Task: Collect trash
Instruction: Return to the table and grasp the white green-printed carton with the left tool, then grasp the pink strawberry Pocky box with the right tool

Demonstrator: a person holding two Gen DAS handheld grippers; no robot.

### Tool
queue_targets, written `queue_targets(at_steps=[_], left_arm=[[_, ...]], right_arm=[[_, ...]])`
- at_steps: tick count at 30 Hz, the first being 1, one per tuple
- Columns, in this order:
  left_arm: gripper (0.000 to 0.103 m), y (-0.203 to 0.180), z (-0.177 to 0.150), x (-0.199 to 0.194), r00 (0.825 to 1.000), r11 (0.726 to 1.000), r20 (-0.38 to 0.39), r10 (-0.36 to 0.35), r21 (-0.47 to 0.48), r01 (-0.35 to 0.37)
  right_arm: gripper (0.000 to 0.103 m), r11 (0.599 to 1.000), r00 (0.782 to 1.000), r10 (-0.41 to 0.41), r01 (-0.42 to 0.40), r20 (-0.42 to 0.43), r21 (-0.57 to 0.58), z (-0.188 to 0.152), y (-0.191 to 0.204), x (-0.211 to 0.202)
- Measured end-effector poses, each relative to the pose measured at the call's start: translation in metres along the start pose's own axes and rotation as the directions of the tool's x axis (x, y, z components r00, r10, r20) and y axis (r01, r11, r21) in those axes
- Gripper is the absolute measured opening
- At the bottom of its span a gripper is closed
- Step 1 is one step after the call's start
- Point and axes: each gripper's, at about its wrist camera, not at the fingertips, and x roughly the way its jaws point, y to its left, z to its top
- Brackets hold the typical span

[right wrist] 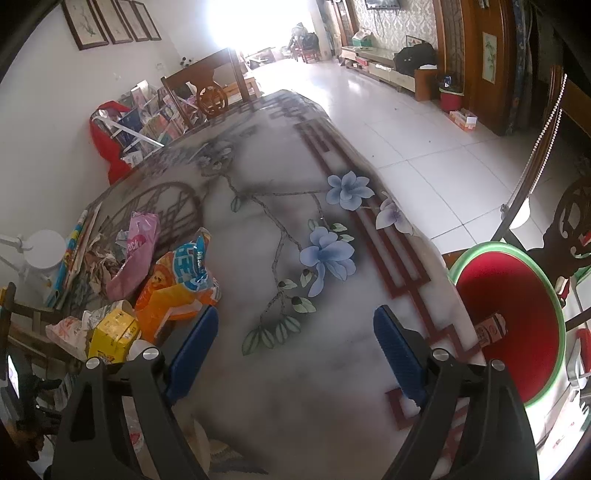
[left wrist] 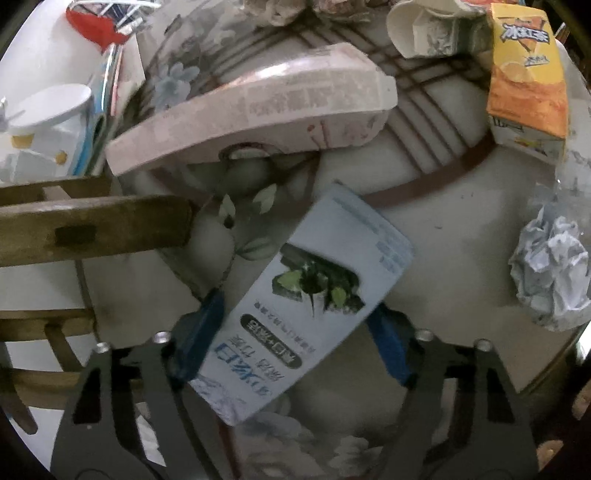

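Two grippers are mine, each with blue ribbed pads on black fingers.

In the left wrist view, my left gripper [left wrist: 299,336] points steeply down at the table [left wrist: 461,236], a glossy top printed with flowers and brown lines. Between its pads, at lower centre, lies a flat pale blue carton [left wrist: 306,299], rectangular, with smooth printed card. Both pads [left wrist: 201,332] stand at its long edges and seem to touch it; the picture is blurred there, so I cannot tell whether they press firmly. Above it lies a pink carton [left wrist: 255,107] on its side, long and dusty-looking. At upper right stands an orange carton [left wrist: 526,74], with a white paper cup [left wrist: 417,29] tipped over beside it. At right is a crumpled paper ball [left wrist: 550,273], white and creased.

In the right wrist view, my right gripper [right wrist: 291,354] is wide open and holds nothing, tilted down over bare table. At left are piled soft bags: an orange bag [right wrist: 177,288], a pink bag [right wrist: 136,251], a yellow box [right wrist: 114,332]. At right stands a round red bin [right wrist: 517,325] with green rim; one small box [right wrist: 489,328] lies inside.
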Motion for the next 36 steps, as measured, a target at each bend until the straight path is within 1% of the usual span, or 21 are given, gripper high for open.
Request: queue_targets(at_steps=[3,5,7,9,11,12,14,15,16,18,19,21,23,24,25,27,29,31,33,35,36], left_arm=[[0.057,-0.003,0.003,-0.008,0.999,0.999,0.038,-0.031,-0.025,0.032],[0.053,-0.003,0.01,-0.021,0.991,0.99,0.085,-0.102,-0.089,0.109],[0.05,-0.002,0.02,-0.039,0.976,0.972,0.156,-0.149,-0.158,0.173],[0.049,0.0,0.027,-0.056,0.952,0.942,0.235,-0.195,-0.224,0.248],[0.049,-0.002,0.032,-0.071,0.917,0.89,0.322,-0.235,-0.307,0.336],[0.049,-0.005,0.032,-0.075,0.896,0.856,0.36,-0.261,-0.342,0.387],[0.049,-0.011,0.026,-0.079,0.835,0.76,0.451,-0.315,-0.407,0.507],[0.049,-0.018,0.022,-0.082,0.82,0.733,0.478,-0.317,-0.424,0.531],[0.049,-0.024,0.014,-0.084,0.809,0.712,0.51,-0.293,-0.448,0.541],[0.049,-0.03,0.002,-0.087,0.799,0.694,0.548,-0.247,-0.476,0.541],[0.049,-0.033,-0.008,-0.089,0.796,0.678,0.563,-0.223,-0.497,0.542],[0.049,-0.033,-0.026,-0.083,0.79,0.635,0.58,-0.201,-0.536,0.556],[0.049,-0.025,-0.036,-0.072,0.783,0.577,0.589,-0.199,-0.575,0.58],[0.049,-0.019,-0.038,-0.069,0.769,0.543,0.606,-0.205,-0.583,0.604],[0.049,-0.015,-0.042,-0.068,0.745,0.509,0.632,-0.211,-0.58,0.636],[0.049,-0.009,-0.048,-0.068,0.723,0.479,0.664,-0.192,-0.58,0.659],[0.049,-0.006,-0.051,-0.067,0.708,0.452,0.681,-0.19,-0.579,0.679],[0.049,-0.003,-0.053,-0.063,0.688,0.413,0.698,-0.198,-0.577,0.705],[0.049,0.001,-0.058,-0.061,0.671,0.376,0.714,-0.199,-0.577,0.725],[0.049,0.006,-0.069,-0.058,0.65,0.315,0.736,-0.187,-0.582,0.75],[0.049,0.007,-0.075,-0.056,0.639,0.272,0.75,-0.171,-0.587,0.762]], right_arm=[[0.083,1.0,1.0,0.005,-0.005,-0.001,-0.005,-0.001,0.001,0.0],[0.083,1.0,1.0,0.009,-0.009,0.001,-0.01,-0.001,0.002,0.0],[0.083,1.0,1.0,0.011,-0.011,0.004,-0.013,-0.001,0.004,0.0],[0.083,1.0,1.0,0.016,-0.016,0.002,-0.01,-0.001,0.005,0.001],[0.083,1.0,1.0,0.021,-0.021,-0.003,-0.011,-0.001,0.008,0.001],[0.083,1.0,1.0,0.022,-0.022,-0.004,-0.014,-0.001,0.009,0.002],[0.083,0.999,1.0,0.028,-0.028,-0.005,-0.022,-0.003,0.012,0.001],[0.083,0.999,0.999,0.038,-0.038,-0.002,-0.028,-0.003,0.014,0.0],[0.083,0.998,0.999,0.045,-0.045,0.002,-0.033,-0.004,0.014,-0.001],[0.083,0.996,0.997,0.069,-0.067,0.021,-0.058,-0.004,0.019,-0.005],[0.083,0.993,0.995,0.089,-0.086,0.035,-0.077,-0.004,0.023,-0.008],[0.083,0.986,0.99,0.132,-0.126,0.056,-0.106,-0.004,0.031,-0.013],[0.083,0.974,0.979,0.191,-0.181,0.07,-0.136,-0.004,0.041,-0.017],[0.083,0.968,0.974,0.214,-0.201,0.075,-0.152,-0.005,0.047,-0.018],[0.083,0.961,0.969,0.232,-0.214,0.086,-0.175,-0.006,0.054,-0.021],[0.083,0.951,0.965,0.242,-0.215,0.1,-0.224,-0.008,0.07,-0.024],[0.083,0.932,0.964,0.252,-0.217,0.089,-0.29,-0.011,0.093,-0.026],[0.084,0.903,0.962,0.265,-0.226,0.06,-0.365,-0.013,0.122,-0.024],[0.084,0.863,0.965,0.26,-0.219,0.028,-0.455,-0.011,0.166,-0.017],[0.084,0.823,0.961,0.278,-0.242,-0.008,-0.513,-0.007,0.205,-0.008],[0.084,0.803,0.957,0.289,-0.261,-0.033,-0.535,-0.002,0.228,-0.002]])
